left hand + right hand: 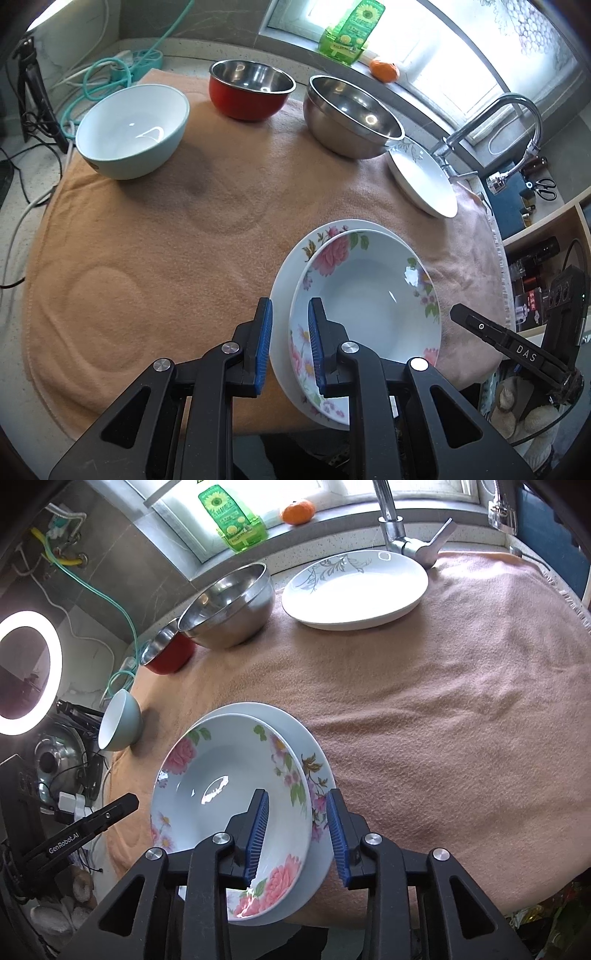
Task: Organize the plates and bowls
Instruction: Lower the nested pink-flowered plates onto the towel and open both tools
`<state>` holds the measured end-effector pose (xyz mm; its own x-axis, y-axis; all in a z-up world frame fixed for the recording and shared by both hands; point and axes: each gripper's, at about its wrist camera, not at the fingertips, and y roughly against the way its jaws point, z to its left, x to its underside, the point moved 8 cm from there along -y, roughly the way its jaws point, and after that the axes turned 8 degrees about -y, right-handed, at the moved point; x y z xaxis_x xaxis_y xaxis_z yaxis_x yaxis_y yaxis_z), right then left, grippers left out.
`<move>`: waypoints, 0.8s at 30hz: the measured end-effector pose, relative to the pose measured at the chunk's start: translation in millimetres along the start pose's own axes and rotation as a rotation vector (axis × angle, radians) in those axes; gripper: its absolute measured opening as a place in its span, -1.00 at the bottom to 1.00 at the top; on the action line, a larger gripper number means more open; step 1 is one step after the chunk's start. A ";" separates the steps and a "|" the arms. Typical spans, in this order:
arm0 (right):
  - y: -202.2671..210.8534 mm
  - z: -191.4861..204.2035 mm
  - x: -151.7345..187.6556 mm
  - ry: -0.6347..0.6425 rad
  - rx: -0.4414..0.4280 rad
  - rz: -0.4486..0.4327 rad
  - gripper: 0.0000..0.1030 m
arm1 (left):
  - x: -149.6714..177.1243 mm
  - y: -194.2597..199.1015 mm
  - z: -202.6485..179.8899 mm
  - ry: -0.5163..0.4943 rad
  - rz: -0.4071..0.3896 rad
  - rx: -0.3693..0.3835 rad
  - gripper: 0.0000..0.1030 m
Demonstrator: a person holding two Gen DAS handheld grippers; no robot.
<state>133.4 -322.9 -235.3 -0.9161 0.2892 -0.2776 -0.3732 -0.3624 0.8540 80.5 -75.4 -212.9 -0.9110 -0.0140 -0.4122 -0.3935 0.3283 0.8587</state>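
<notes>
The dish (369,295) is sitting nested in a flatter floral plate (293,258), and this stack is resting at the near edge of the worktop (16,314), on a peach towel (166,240). The dish is lying off-centre, shifted toward the right gripper's side, so the plate is showing as a crescent along its far and left-gripper side.

The left gripper (291,345) is keeping its fingers narrow and appears to be pinching both rims together, one pad outside the plate and one inside the dish. The right gripper (297,836) is straddling the opposite rims with its fingers apart, the pads not looking pressed on.

Both pieces are looking like glazed ceramic: stiff, fairly heavy, glossy and likely slippery, and prone to chipping if knocked together. The thin flared rim is offering the only real purchase, so gripping there, deep enough for the ribbed blue pads to be bearing on the flat of the lip, is probably the safest hold. Glaze on glaze, the dish is likely to be sliding if the stack is tilting.

The fleecy towel is cushioning things. Farther back, a steel bowl (351,118), a red bowl (251,92) and a pale green bowl (133,129) are standing upright and apart, with a white leaf-patterned plate (354,587) beside the steel one.
</notes>
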 end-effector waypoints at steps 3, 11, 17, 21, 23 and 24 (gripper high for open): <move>6.0 -1.8 -2.6 0.008 0.000 -0.018 -0.43 | -1.6 4.9 -3.2 0.007 -0.014 0.002 -0.67; 22.2 -17.7 -17.0 -0.006 -0.018 -0.075 -0.43 | -6.1 7.9 -18.4 0.031 -0.037 0.009 -0.67; 35.6 -34.0 -30.8 -0.007 -0.028 -0.108 -0.43 | -11.9 6.1 -36.5 0.034 -0.053 0.014 -0.67; 41.3 -42.6 -39.8 0.005 -0.039 -0.104 -0.43 | -16.3 4.8 -47.5 0.045 -0.062 0.019 -0.67; 44.1 -47.4 -43.7 0.013 -0.041 -0.100 -0.43 | -19.0 5.3 -53.8 0.046 -0.072 0.014 -0.67; 45.0 -49.3 -45.9 0.016 -0.043 -0.094 -0.43 | -20.3 5.8 -56.2 0.048 -0.077 0.011 -0.67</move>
<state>151.4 -396.2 -205.8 -0.8788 0.3097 -0.3631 -0.4634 -0.3717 0.8044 89.9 -126.3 -182.4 -0.8830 -0.0846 -0.4618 -0.4617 0.3348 0.8214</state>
